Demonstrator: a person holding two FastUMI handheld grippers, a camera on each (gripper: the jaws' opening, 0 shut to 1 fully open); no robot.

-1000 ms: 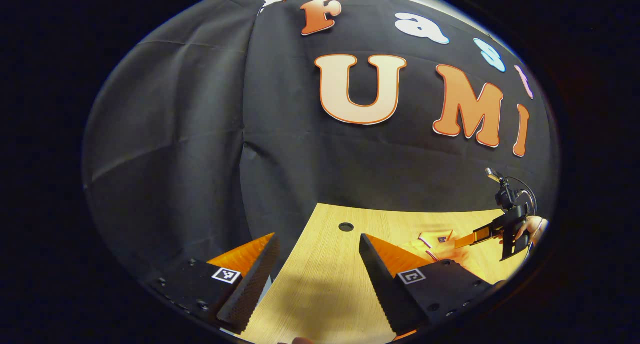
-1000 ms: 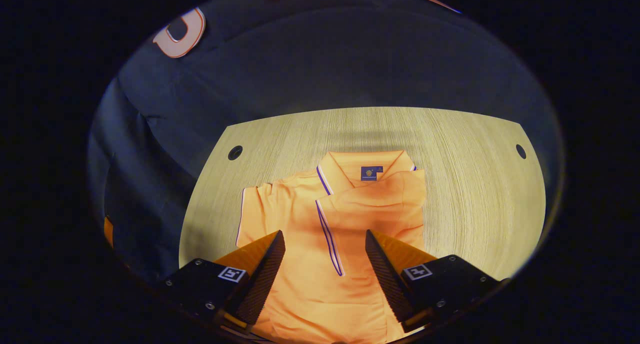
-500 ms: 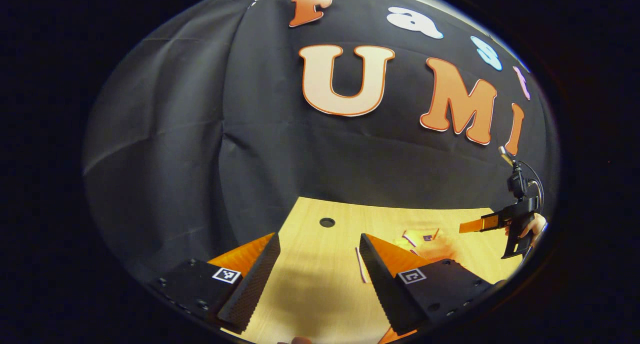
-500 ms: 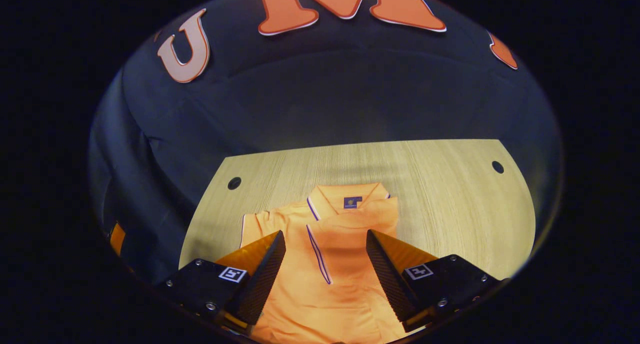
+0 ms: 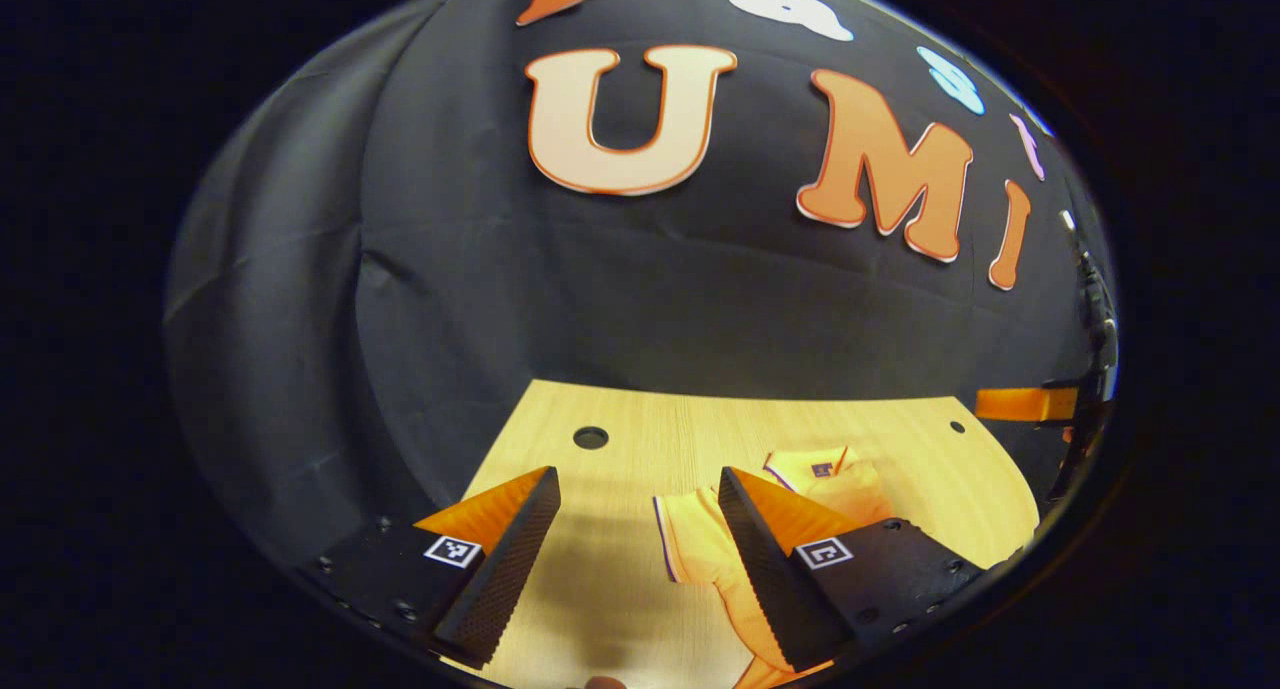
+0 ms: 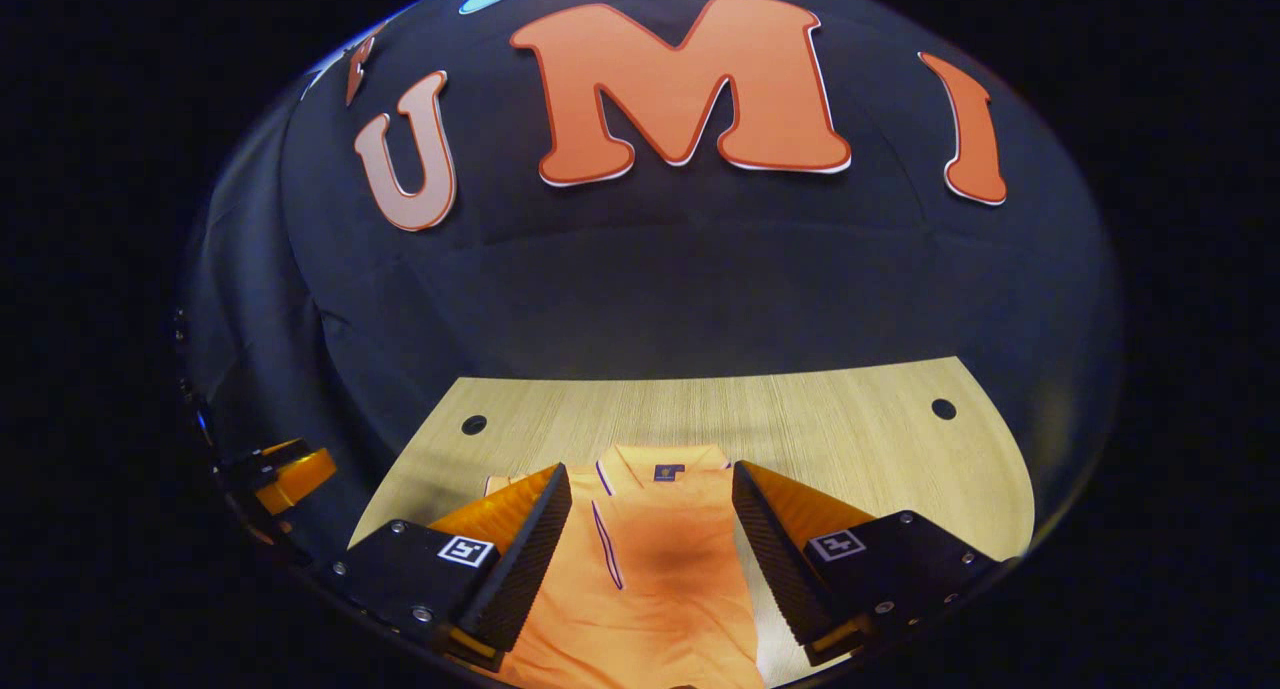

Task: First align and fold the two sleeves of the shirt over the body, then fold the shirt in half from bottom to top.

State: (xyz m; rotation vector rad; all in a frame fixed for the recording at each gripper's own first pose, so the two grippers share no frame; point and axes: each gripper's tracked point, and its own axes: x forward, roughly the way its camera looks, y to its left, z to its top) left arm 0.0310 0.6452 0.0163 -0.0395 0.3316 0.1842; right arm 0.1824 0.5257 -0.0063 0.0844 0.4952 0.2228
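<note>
On the counter (image 6: 850,439), pale wood grain, with round holes near its far corners and black cloth wall behind: one orange shirt (image 6: 650,569), lying flat, collar (image 6: 665,461) toward the far edge and hem toward the viewer. Condition of the shirt: in the right gripper view one sleeve is laid over the body, its striped cuff edge (image 6: 605,549) running down the chest; the other sleeve (image 5: 690,544) sticks out sideways on the bare wood in the left gripper view, not yet folded, by the look of it. Right tool (image 6: 650,514): held above the shirt, fingers wide apart, nothing between them, the collar and chest showing through the gap; it appears lifted clear, probably so that the folded sleeve lies undisturbed. Left tool (image 5: 630,519): fingers likewise wide apart and empty, raised over the counter just beside the outstretched sleeve, likely placed there to take that sleeve's cuff. The right tool also shows at the far right edge of the left gripper view (image 5: 1020,405), well apart from the left one. Step in hand, as judged: second sleeve fold pending; bottom-to-top fold not begun. Handling note: thin cloth, liable to drag or bunch if pinched away from the cuff.
</note>
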